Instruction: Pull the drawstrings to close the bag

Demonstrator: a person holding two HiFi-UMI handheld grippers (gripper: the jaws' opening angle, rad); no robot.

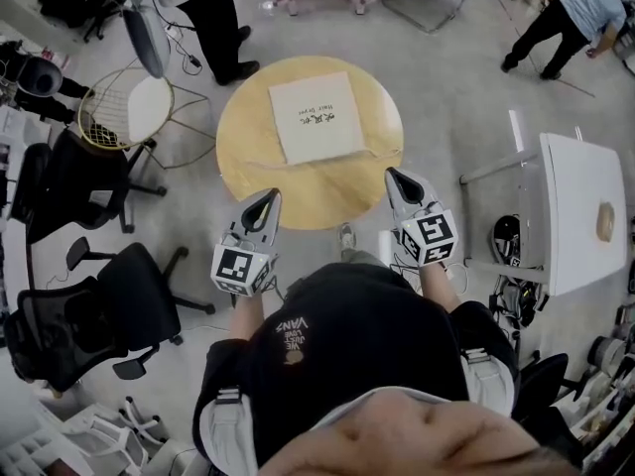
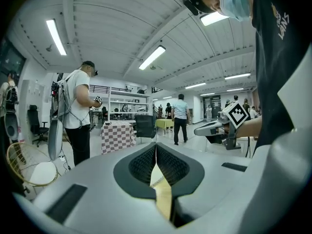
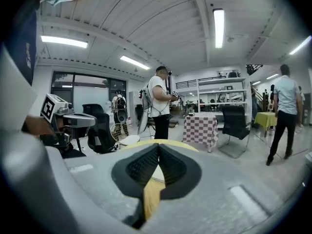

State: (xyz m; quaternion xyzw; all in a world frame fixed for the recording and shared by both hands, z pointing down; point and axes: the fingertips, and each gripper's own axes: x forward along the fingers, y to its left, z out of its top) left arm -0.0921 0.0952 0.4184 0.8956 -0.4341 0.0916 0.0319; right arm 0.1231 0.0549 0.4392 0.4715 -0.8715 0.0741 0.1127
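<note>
centre-top of the head view: round wooden table [image 1: 253, 162] with the bag [image 1: 317, 117] lying flat on it. pale cream, some print on its face, sitting a bit toward the far side of the top. can't make out the drawstrings or which edge is the mouth, too small from up here.

lower centre: left gripper [image 1: 269, 202] and right gripper [image 1: 395, 178] hover over the near rim of the table, one either side of the bag's near edge. both are apart from the bag, neither touching it, and both point forward, slightly nose-down.

left gripper view: jaws pressed together on nothing [image 2: 156, 149]. only a sliver of yellow tabletop shows behind the pads, and the right gripper [image 2: 214, 127] is visible off at the right of the frame. right gripper view is the same: jaws closed on nothing [image 3: 158, 152], with the left gripper [image 3: 73, 121] at the left of the frame.

my read: this is pre-grasp and the closing hasn't started. the bag looks untouched and no cord is in either gripper.

the next move likely needs:
- both jaws opened first
- forward and down to whichever edge carries the cords, which has to be found before committing
- a fine pinch, since thin cord on a flat top is easy to miss
- one cord per gripper, then an outward pull. the bag looks light and could slide, so the two pulls should be balanced
</note>
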